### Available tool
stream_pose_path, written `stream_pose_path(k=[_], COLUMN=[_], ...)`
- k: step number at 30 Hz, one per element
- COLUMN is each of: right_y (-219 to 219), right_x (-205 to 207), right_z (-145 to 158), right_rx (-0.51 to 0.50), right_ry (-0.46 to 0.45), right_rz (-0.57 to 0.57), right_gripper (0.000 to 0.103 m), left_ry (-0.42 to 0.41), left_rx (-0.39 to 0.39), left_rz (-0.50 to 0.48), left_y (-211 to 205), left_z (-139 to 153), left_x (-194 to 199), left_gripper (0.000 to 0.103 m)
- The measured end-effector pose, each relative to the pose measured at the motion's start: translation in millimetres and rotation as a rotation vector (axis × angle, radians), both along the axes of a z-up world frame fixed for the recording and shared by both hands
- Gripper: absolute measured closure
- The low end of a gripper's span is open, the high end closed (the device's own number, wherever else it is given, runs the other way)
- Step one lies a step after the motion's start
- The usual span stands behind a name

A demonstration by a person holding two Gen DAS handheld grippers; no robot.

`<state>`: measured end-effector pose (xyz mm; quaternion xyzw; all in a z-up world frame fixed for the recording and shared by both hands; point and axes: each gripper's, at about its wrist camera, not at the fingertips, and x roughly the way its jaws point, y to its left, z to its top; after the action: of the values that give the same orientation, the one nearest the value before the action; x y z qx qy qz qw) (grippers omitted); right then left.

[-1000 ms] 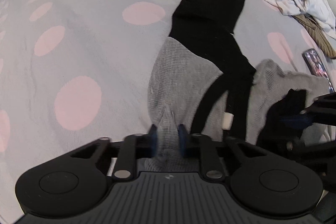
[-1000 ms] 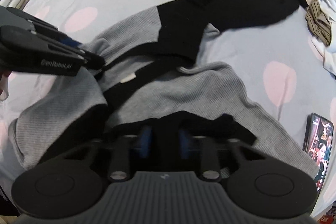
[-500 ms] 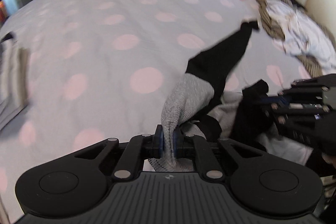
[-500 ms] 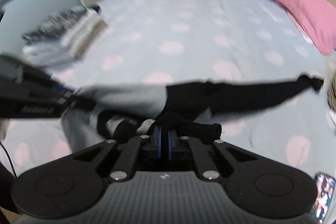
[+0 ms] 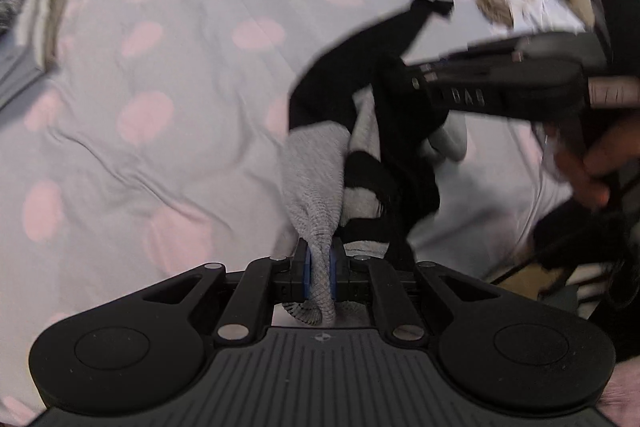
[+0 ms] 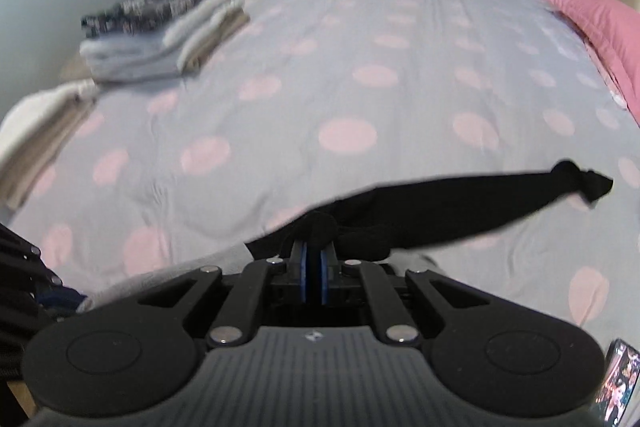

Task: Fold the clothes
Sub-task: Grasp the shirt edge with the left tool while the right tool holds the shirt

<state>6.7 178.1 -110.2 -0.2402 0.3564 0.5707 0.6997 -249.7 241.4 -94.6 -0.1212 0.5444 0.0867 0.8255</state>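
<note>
Left wrist view shows the left gripper (image 5: 320, 265) with its jaws pinched tight on a grey fold of the grey and black top (image 5: 316, 171), which hangs lifted above the bed (image 5: 160, 75). Over on the right, the right gripper (image 6: 314, 273) has its jaws squeezed on the black part (one black sleeve (image 6: 480, 199) sticks out sideways). Folded clothes (image 6: 160, 27) sit stacked at the bed's far corner
</note>
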Motion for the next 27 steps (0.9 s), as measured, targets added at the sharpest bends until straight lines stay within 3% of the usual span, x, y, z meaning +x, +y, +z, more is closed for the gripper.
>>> stream_pose_path(k=[3,4,5,9,14,18,22,27], right_y=[-7.4,-9.6,-11.9,-21.9,-37.5,-50.2,-57.9,-57.4], right_x=[5.5,7.9,10.3,13.4,1.3,-8.0,-16.8,-38.2], right_z=[-2.8,-2.6,-2.3,1.7,9.1,12.7,9.7,-9.8], right_rx=[-0.002,-0.001,0.001,0.004,0.017,0.032,0.027,-0.043], right_ry=[-0.001,0.002,0.006,0.018,-0.037,-0.083,-0.002,0.035], right_rz=[-0.028,-0.038,-0.048,-0.062,-0.020,-0.005,0.048,0.131], right_gripper=[0.071,0.069,0.069,0.068,0.066,0.060,0.060,0.060], left_ry=[0.001,-0.005,-0.011,-0.056,-0.091,-0.080,-0.078,-0.053], left_rx=[0.027,0.029,0.031,0.072,0.144,0.193,0.205,0.205], left_rz=[-0.030,-0.040,-0.051,-0.113,-0.196,-0.276,-0.327,-0.401], left_y=[-1.4,-1.1,-1.0,-4.2,-3.9,0.5,7.6,7.8], left_z=[1.5,5.1,8.7,27.0,43.8,39.6,28.6,9.1], left_x=[-0.7,-2.2,-3.4,-12.0,-4.7,13.3,33.3,57.1], left_gripper=[0.093,0.088,0.083,0.078,0.069,0.064,0.064,0.064])
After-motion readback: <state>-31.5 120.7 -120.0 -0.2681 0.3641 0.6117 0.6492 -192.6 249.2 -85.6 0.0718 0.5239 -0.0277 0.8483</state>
